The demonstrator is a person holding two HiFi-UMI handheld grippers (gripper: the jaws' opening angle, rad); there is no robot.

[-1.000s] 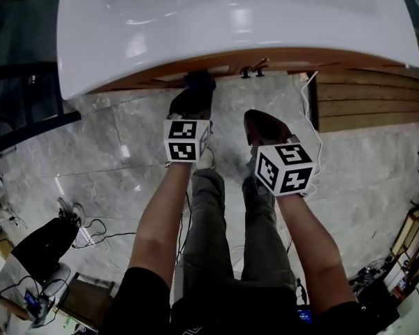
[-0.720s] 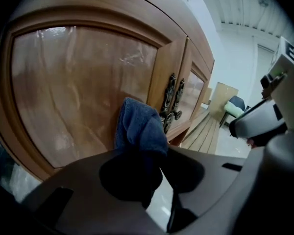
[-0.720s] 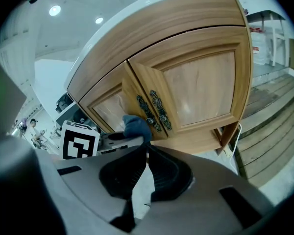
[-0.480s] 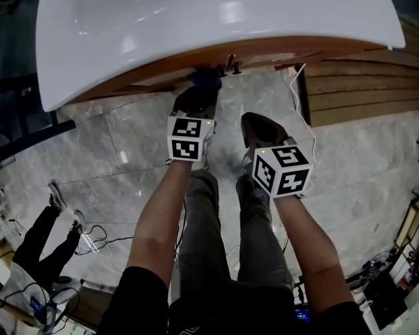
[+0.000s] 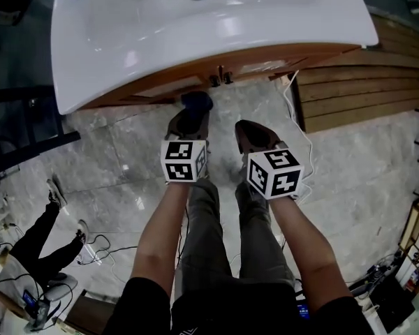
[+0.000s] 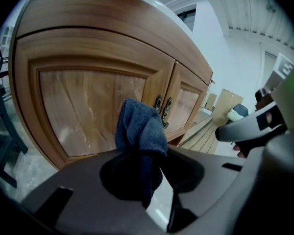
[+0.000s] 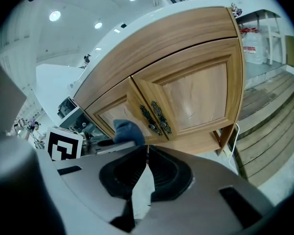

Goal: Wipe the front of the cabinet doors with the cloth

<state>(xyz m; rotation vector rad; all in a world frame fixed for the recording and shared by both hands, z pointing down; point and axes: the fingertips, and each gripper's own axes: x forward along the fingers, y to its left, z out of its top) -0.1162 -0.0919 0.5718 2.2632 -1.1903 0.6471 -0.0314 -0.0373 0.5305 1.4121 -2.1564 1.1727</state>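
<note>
Blue cloth (image 6: pixel 139 129) pinched in left tool (image 6: pixel 149 160), mid-frame just off the cabinet doors (image 6: pixel 83 106) — right tool (image 7: pixel 146 155) pressed together, empty — wiping probably barely begun, both fronts to go.

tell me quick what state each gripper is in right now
Left gripper: shut on the blue cloth.
Right gripper: shut, holding nothing.
</note>
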